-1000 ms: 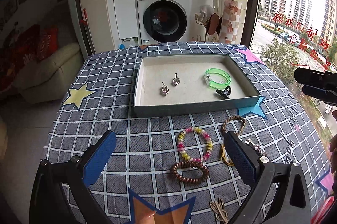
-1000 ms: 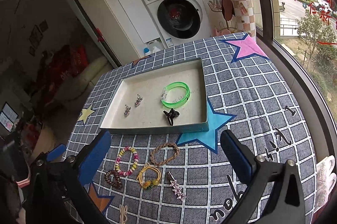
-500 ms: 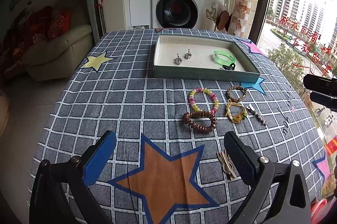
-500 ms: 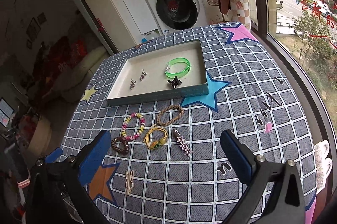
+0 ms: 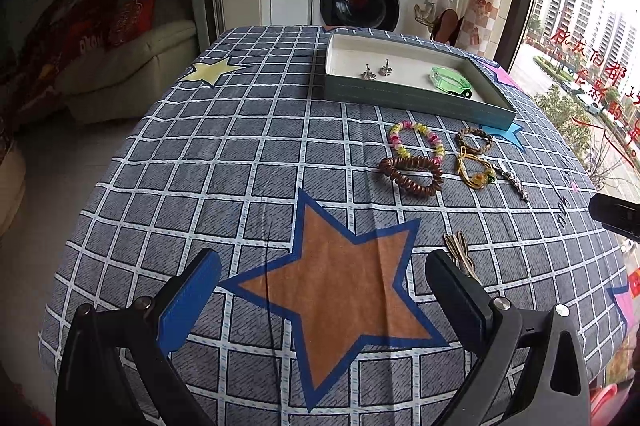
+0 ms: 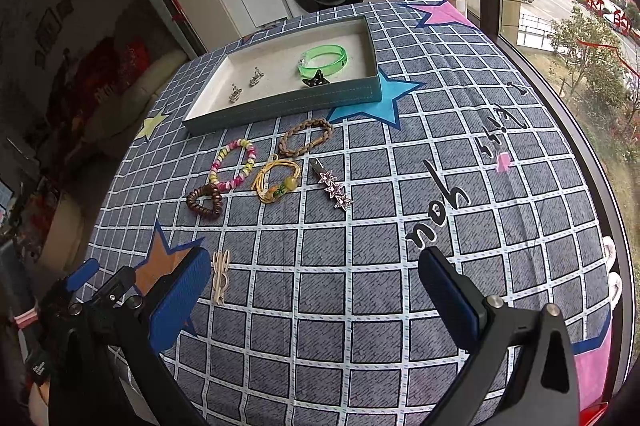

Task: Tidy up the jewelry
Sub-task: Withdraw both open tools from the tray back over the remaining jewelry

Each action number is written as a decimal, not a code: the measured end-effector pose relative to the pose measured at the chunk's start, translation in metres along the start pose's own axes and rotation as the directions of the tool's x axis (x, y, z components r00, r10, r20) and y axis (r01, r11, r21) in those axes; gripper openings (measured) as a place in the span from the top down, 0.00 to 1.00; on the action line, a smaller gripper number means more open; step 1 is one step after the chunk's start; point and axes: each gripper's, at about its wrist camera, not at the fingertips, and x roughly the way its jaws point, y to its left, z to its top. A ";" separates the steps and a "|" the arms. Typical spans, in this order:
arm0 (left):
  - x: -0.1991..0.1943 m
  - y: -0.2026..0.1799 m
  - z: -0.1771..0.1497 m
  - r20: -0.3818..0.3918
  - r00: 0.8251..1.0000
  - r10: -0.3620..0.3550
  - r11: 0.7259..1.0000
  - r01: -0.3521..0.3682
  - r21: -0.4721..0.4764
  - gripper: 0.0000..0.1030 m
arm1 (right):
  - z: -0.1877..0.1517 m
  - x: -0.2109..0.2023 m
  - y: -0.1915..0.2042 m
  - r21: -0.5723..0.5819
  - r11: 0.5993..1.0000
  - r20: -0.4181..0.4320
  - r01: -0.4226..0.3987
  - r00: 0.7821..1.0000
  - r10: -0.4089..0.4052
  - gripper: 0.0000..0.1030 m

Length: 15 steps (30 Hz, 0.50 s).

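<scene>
Both grippers have drawn back from the tray (image 5: 416, 100); left gripper (image 5: 322, 292) and right gripper (image 6: 314, 286) gape, empty. Bracelets (image 6: 232, 166) lie before it. The beige clip (image 5: 460, 252) is partly hidden.

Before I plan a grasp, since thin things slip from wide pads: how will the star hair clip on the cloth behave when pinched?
The star hair clip looks stiff and metallic, so it should likely keep its shape. It lies flat on the tablecloth, so pads may skid over it. Its narrow body probably suits a pinch across the width.
</scene>
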 end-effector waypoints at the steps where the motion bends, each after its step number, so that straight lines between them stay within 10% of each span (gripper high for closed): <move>1: 0.001 0.000 -0.001 -0.005 1.000 -0.002 1.000 0.002 -0.001 0.00 | -0.002 0.003 -0.001 0.002 1.000 -0.011 0.004 1.000 -0.004 0.00; 15: 0.044 0.000 0.025 -0.080 0.995 -0.054 0.997 0.049 -0.064 0.00 | -0.001 0.036 -0.006 -0.027 0.997 -0.082 0.079 0.993 -0.081 0.00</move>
